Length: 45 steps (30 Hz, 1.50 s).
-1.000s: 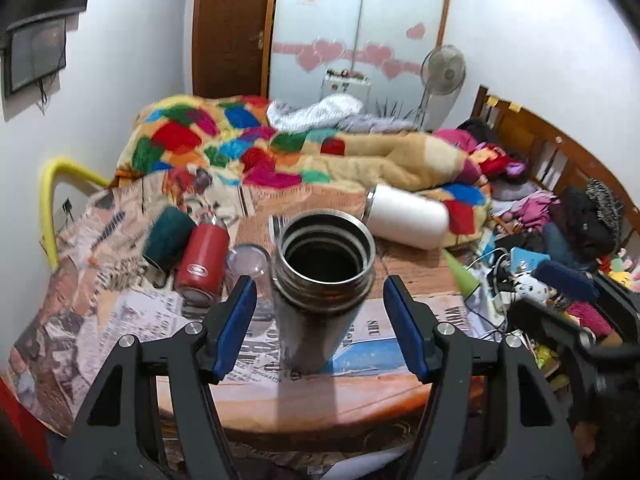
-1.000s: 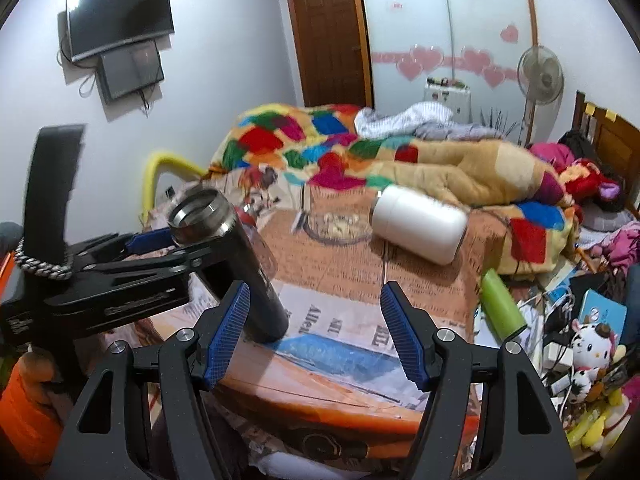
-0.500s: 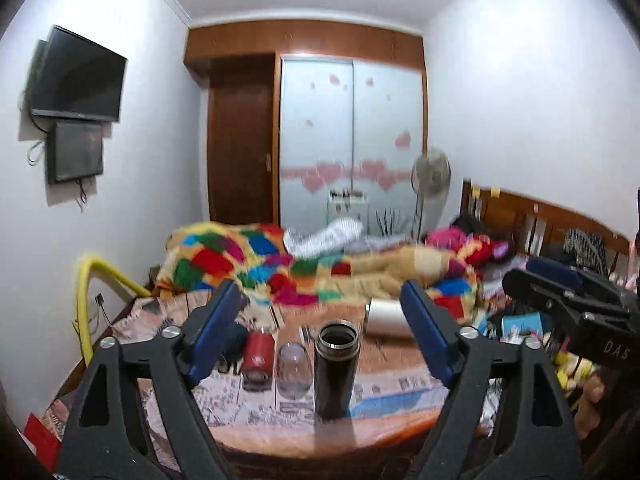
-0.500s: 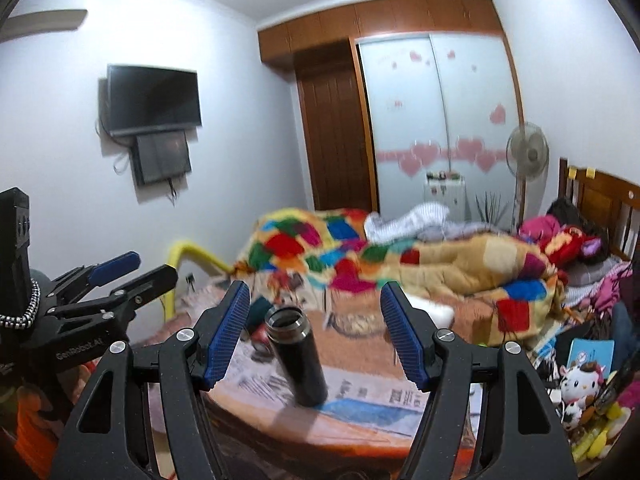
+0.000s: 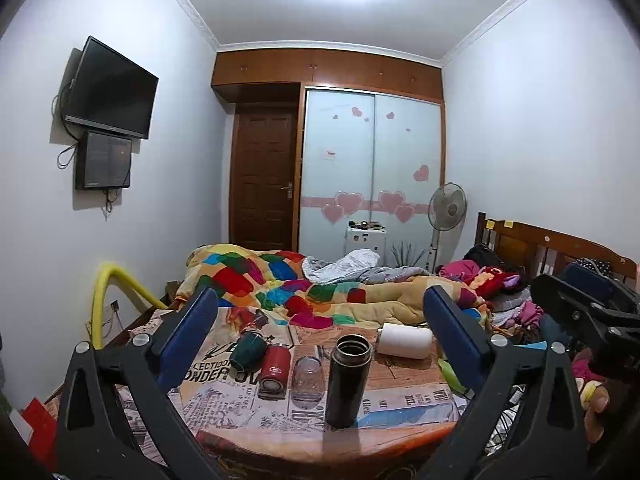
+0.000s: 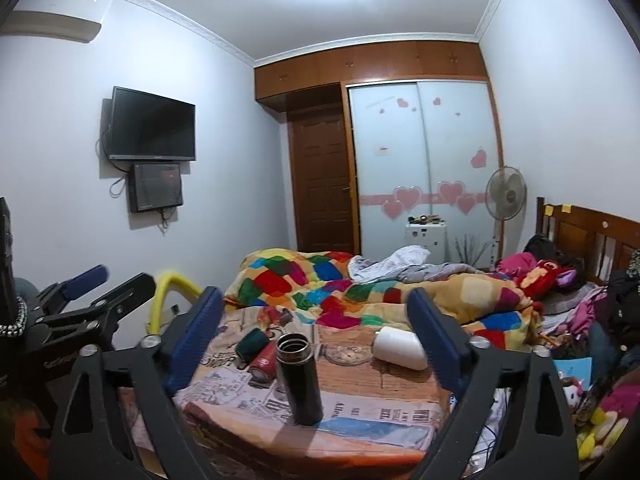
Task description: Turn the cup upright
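Note:
A dark steel flask cup [image 5: 347, 380] stands upright, mouth up, near the front of the newspaper-covered table [image 5: 404, 402]; it also shows in the right wrist view [image 6: 300, 378]. My left gripper [image 5: 320, 340] is open and empty, pulled back well short of the cup. My right gripper [image 6: 316, 332] is open and empty, also back from the table. The left gripper shows at the left of the right wrist view [image 6: 96, 292], and the right gripper at the right of the left wrist view [image 5: 580, 308].
A red flask [image 5: 275, 368] and a clear glass [image 5: 307, 380] stand mouth down left of the cup. A green mug [image 5: 248, 350] and a white bottle [image 5: 404, 340] lie on their sides. A bed with a patchwork quilt [image 5: 280, 280] is behind the table.
Both grippers have drawn back and up from the table. The left gripper, which was around the cup a second ago, is now far from it. The cup stays upright.

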Each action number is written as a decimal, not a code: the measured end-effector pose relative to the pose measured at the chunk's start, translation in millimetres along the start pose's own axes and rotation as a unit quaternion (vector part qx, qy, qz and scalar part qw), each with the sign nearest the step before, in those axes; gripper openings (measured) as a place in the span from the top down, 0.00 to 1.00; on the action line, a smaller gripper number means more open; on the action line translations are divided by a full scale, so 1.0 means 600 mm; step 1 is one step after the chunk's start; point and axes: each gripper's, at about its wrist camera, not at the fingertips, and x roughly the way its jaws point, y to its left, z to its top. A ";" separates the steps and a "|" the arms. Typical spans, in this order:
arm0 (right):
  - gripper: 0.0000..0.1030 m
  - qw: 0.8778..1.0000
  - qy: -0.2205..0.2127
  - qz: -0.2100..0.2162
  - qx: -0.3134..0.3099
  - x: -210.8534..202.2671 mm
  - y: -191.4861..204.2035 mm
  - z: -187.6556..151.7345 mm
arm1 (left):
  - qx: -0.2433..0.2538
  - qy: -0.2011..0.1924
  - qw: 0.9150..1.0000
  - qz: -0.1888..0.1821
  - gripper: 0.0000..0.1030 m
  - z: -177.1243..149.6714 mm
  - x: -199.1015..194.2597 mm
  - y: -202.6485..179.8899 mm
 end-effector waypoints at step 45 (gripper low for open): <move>0.00 0.999 0.040 -0.009 -0.009 -0.001 0.002 -0.017 | -0.004 0.030 1.000 0.003 0.00 -0.024 0.031 -0.015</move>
